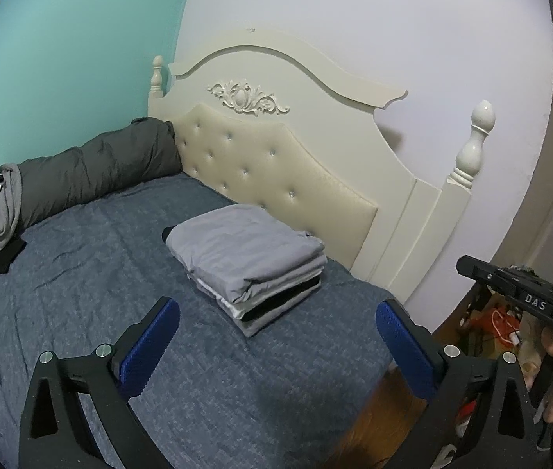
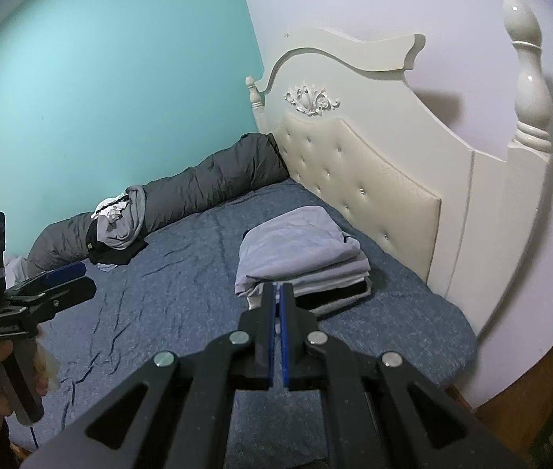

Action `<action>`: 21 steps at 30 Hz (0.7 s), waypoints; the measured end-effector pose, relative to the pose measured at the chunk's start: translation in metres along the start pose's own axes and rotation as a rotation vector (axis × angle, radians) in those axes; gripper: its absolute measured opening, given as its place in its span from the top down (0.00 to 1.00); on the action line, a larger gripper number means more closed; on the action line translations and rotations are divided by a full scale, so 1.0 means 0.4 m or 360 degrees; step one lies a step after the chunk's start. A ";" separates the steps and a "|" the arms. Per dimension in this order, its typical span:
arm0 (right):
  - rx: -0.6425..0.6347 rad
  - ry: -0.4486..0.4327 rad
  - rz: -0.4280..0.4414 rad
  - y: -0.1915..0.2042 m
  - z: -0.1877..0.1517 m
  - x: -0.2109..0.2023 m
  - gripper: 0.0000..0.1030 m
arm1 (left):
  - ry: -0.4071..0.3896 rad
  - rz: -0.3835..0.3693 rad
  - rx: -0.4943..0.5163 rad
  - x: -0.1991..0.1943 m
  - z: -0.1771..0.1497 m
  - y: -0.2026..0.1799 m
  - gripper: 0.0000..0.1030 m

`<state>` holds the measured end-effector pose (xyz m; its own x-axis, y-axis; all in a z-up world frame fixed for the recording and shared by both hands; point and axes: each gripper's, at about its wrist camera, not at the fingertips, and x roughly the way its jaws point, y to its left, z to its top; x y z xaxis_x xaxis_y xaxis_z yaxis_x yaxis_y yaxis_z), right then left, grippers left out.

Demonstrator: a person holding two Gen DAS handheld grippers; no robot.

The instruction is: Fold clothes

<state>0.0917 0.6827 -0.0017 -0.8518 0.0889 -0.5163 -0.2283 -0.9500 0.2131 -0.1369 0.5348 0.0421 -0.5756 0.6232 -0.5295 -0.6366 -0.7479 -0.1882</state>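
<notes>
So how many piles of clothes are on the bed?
2. A folded stack sits near the headboard; a messy unfolded heap lies by the grey rolled duvet along the teal wall. More may be hidden underneath.

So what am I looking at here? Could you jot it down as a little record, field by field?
place: bed with a blue cover, cream headboard behind
folded: stack of folded clothes near the headboard, grey piece on top
unfolded: heap of clothes by the teal wall, against a dark grey rolled duvet
left gripper: jaws wide open, nothing between them
right gripper: jaws shut, nothing held
</notes>
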 end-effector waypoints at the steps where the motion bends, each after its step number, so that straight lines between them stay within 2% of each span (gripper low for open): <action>1: -0.0007 -0.0002 -0.0007 0.005 -0.008 -0.007 0.98 | -0.0001 0.0001 0.0002 -0.003 -0.004 -0.001 0.00; 5: 0.0001 -0.0004 -0.0029 0.019 -0.036 -0.024 0.96 | -0.0001 0.0022 0.0014 -0.012 -0.025 -0.006 0.00; 8: 0.0014 -0.0009 -0.0033 0.028 -0.059 -0.041 0.89 | -0.0008 0.0012 0.0010 -0.025 -0.039 -0.007 0.00; 13: 0.0034 -0.0033 -0.0046 0.045 -0.092 -0.074 0.67 | -0.0015 0.0021 0.0019 -0.045 -0.062 -0.014 0.00; 21: 0.0049 -0.0042 -0.0056 0.070 -0.133 -0.110 0.67 | -0.0005 -0.0003 0.0023 -0.067 -0.106 -0.026 0.00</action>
<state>0.1480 0.6364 -0.0173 -0.8551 0.1301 -0.5019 -0.2723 -0.9364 0.2212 -0.0932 0.5162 0.0233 -0.5759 0.6252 -0.5268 -0.6448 -0.7435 -0.1774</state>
